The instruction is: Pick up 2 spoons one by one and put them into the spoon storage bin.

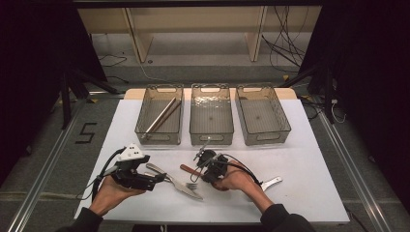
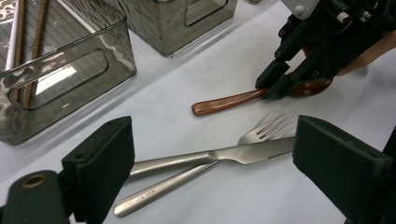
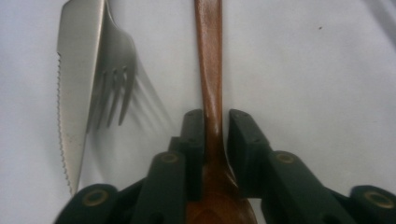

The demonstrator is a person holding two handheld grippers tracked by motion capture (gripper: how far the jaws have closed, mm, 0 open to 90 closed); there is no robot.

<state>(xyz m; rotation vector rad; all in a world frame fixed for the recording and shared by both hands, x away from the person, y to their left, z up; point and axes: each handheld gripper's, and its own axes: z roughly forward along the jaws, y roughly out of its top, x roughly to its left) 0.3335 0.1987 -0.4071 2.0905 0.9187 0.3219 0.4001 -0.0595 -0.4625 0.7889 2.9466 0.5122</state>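
A brown wooden spoon [image 3: 208, 56] lies along the white table, and my right gripper [image 3: 215, 119] is shut on its neck just above the bowl. In the high view that gripper [image 1: 199, 169] sits mid-table with the spoon handle [image 1: 187, 168] pointing left. A steel knife [image 2: 243, 153] and a steel fork [image 2: 268, 128] lie crossed on the table. My left gripper [image 2: 219, 163] stands open just short of their handles, its jaws wide to either side and holding nothing. From above, the left gripper [image 1: 162, 177] is at the left end of the knife and fork [image 1: 186, 187].
Three clear bins stand in a row at the back: the left bin [image 1: 159, 139] holds chopsticks [image 1: 162, 116], the middle bin [image 1: 211, 139] and right bin [image 1: 265, 140] look bare. A metal utensil [image 1: 272, 182] lies to the right of the right hand. Table edges run close at front.
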